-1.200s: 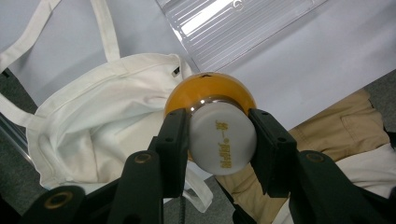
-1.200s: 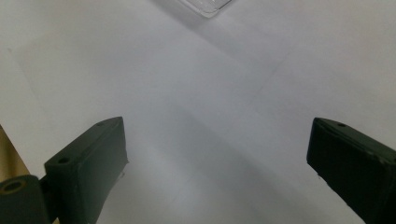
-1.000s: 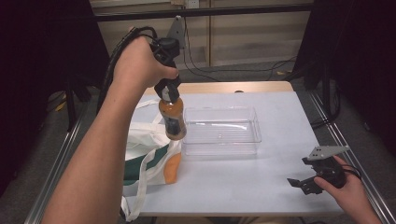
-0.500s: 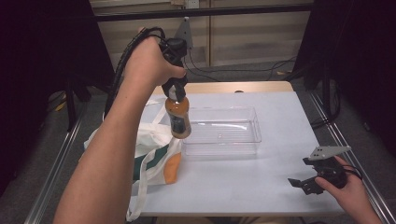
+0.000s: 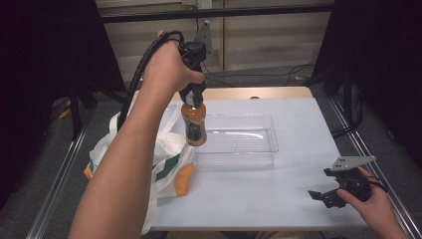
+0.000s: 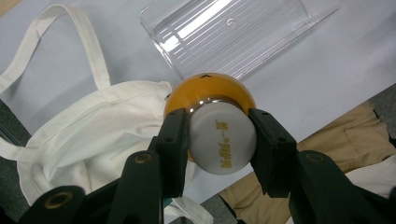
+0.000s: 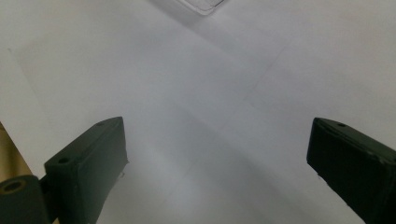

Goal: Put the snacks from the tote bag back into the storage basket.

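Overhead, the left tongs hang the orange-filled, white-capped plastic bottle between the white cloth tote bag and the clear ribbed plastic tray. Closer, their view shows them clenched on the cap alone, so the bottle could swing or slip. Lastly, the right tongs gape, released, above the white table.

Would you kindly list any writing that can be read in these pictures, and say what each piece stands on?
White cap of the orange bottle, left gripper view: a line of small gold characters, apparently Chinese, too blurred to quote.
Bottle label, high view: too small to read.
White tote bag, clear tray: no writing visible.
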`<state>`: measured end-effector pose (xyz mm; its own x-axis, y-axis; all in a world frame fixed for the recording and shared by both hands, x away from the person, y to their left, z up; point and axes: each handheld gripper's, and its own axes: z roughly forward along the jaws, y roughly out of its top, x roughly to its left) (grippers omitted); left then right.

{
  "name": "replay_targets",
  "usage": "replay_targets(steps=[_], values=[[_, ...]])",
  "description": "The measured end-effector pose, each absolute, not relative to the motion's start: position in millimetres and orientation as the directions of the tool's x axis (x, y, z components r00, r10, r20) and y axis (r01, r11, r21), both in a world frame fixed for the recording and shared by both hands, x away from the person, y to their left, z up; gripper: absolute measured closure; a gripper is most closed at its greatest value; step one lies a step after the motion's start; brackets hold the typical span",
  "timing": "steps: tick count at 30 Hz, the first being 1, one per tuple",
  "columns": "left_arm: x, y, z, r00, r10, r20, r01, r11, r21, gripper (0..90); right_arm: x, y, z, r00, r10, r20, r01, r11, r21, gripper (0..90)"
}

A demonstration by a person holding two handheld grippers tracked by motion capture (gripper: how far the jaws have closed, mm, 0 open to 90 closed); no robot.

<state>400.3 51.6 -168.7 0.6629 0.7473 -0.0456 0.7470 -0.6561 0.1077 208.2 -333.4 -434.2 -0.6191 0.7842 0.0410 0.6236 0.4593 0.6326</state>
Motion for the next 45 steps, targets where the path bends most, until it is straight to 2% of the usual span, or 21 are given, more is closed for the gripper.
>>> replay_targets(steps=[38,45], values=[[414,36,-205,0.666,0.745,-0.048,0.744,-0.658,0.116,59.5,208,-334,-433,-0.622,0.782,0.042,0.618,0.456,0.641,4.8],[416,34,-214,0.677,0.732,-0.081,0.736,-0.669,0.108,59.4,208,-335,-433,-0.624,0.780,0.044,0.618,0.458,0.639,4.9]])
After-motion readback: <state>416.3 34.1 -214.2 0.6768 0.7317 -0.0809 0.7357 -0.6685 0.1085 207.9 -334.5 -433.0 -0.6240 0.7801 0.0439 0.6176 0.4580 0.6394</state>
